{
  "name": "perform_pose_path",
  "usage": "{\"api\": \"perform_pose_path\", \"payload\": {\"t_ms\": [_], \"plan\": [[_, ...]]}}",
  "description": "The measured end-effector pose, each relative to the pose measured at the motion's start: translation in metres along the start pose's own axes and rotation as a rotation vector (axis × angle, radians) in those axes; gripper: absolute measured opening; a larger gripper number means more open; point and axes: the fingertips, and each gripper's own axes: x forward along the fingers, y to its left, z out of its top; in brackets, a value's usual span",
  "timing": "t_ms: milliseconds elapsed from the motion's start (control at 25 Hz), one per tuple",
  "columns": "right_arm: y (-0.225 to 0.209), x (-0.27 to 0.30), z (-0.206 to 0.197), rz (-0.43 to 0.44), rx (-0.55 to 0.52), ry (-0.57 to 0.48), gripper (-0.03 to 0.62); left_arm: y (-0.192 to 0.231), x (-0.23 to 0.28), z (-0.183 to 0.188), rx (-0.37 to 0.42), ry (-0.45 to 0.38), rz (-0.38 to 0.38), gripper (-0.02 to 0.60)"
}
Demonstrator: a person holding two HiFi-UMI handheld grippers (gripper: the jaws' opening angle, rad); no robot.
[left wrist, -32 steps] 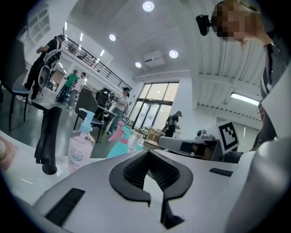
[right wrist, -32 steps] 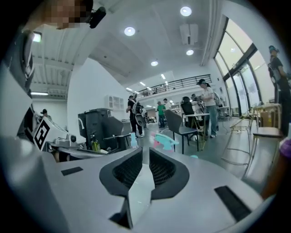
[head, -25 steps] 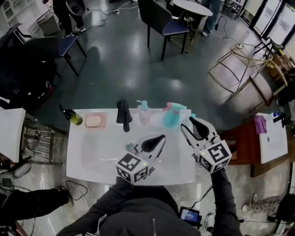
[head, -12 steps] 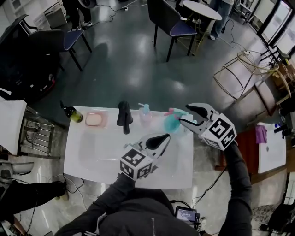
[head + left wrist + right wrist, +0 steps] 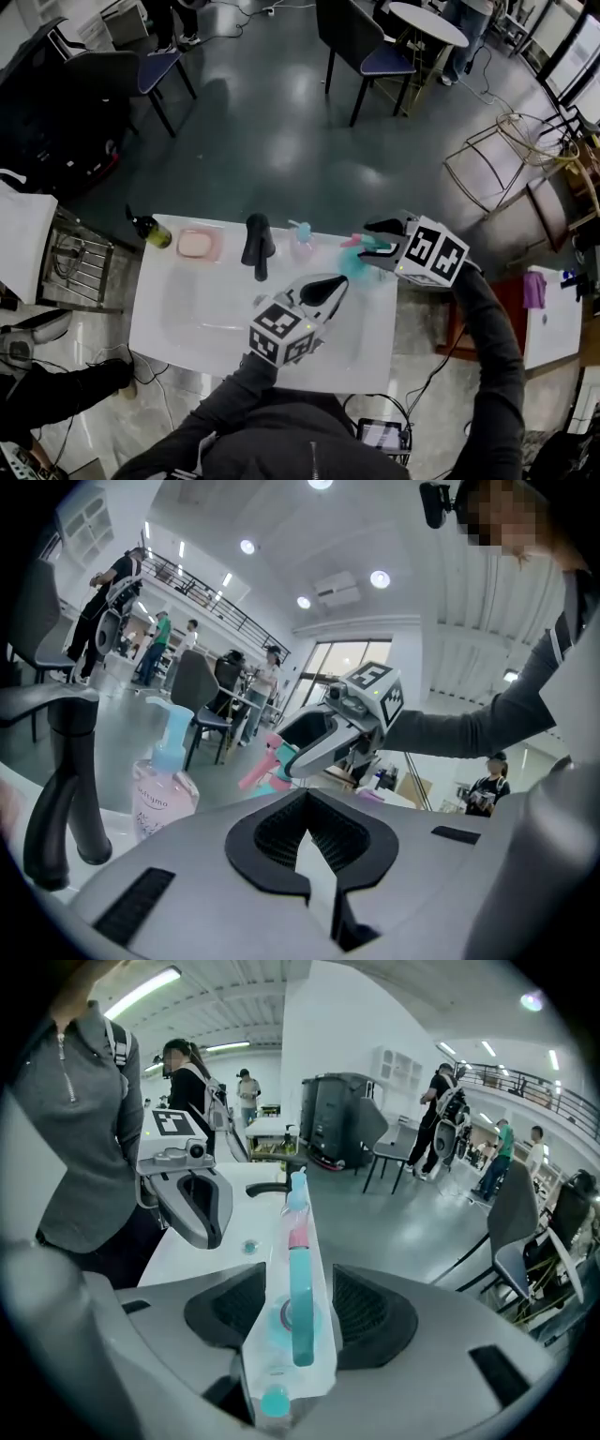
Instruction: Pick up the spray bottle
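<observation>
The teal spray bottle [image 5: 351,259] with a pink trigger stands at the back right of the white sink counter [image 5: 187,314]. My right gripper [image 5: 373,246] reaches in from the right, open, one jaw on each side of the bottle's head. In the right gripper view the spray bottle [image 5: 300,1321] sits between the pads with a gap on both sides. My left gripper [image 5: 328,286] hovers over the counter's middle, shut and empty. In the left gripper view the spray bottle [image 5: 270,766] shows partly behind the right gripper [image 5: 314,742].
Along the back edge stand a black faucet [image 5: 257,244], a pink pump bottle [image 5: 302,242], a pink soap dish [image 5: 197,246] and a dark bottle [image 5: 148,231]. Chairs [image 5: 361,47] and people are on the floor beyond. A brown table [image 5: 497,300] is at the right.
My right gripper swung from the counter's front right up to the back, turned leftward and widened around the spray bottle's head. The left gripper drifted slightly.
</observation>
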Motion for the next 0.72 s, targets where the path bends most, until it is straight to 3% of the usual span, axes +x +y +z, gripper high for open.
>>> {"api": "perform_pose_path", "payload": {"t_ms": [200, 360, 720], "plan": [[0.005, 0.015, 0.001, 0.054, -0.049, 0.067, 0.193, 0.001, -0.001, -0.005, -0.003, 0.01, 0.002, 0.006], [0.002, 0.023, -0.006, 0.009, -0.091, 0.124, 0.063, 0.001, -0.006, -0.008, -0.006, 0.008, 0.0, 0.006], [0.008, 0.02, -0.006, -0.015, -0.063, 0.147, 0.055, -0.002, -0.02, -0.009, -0.006, -0.002, 0.007, 0.006]]}}
